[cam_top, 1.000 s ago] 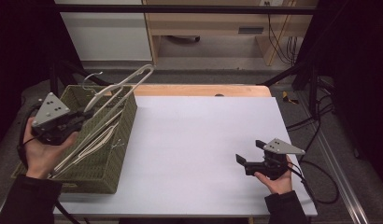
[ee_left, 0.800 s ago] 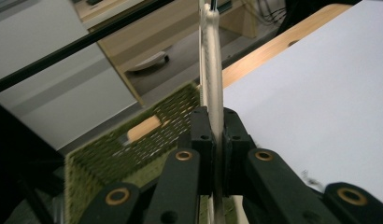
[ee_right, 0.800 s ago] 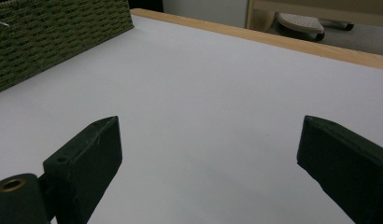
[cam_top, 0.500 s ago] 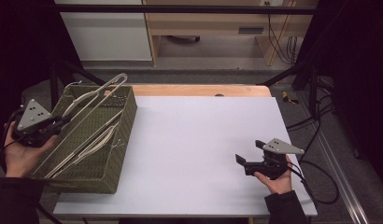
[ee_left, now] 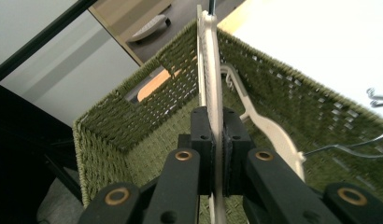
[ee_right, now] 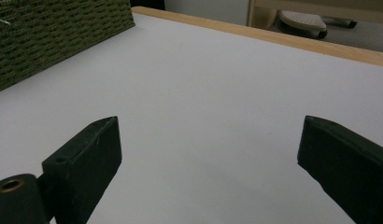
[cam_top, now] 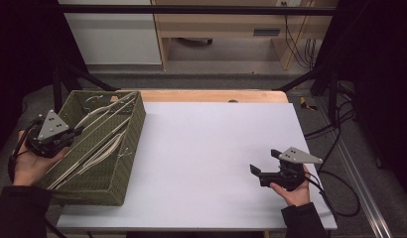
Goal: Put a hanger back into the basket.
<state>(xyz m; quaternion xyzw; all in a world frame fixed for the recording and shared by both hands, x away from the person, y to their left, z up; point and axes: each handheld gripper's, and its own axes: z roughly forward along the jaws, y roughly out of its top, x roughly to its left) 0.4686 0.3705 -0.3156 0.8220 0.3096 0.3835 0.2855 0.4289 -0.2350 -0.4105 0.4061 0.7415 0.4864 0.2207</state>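
Left gripper view puts the left tongs [ee_left: 216, 156] at the bottom of the picture, their two black pads pinching a thin cream hanger [ee_left: 211, 84] edge-on between them. Past the pads the hanger runs up and away toward the far corner of the green woven basket [ee_left: 133, 126], inside its walls. A second cream hanger [ee_left: 273, 133] lies just beside it to the right, lower in the basket, and a thin wire hanger [ee_left: 358, 147] shows near the right wall.

Right gripper view shows the right tongs [ee_right: 208, 163] spread wide over the bare white desk [ee_right: 213, 88], nothing between them; the basket's side [ee_right: 49, 32] stands well off at the upper left.

High view has both hands low in the frame. The right tongs [cam_top: 256, 171] rest on the desk [cam_top: 206, 148] near its right front, well apart from the basket. At the left, the left tongs [cam_top: 75, 133] sit over the basket's [cam_top: 100, 191] near-left rim, holding the hanger [cam_top: 109, 111], which slants away toward the far right corner of the basket. More pale hangers [cam_top: 100, 153] lie lengthwise on the basket floor beside it. Beyond the desk is grey floor and a wooden bench [cam_top: 231, 20].
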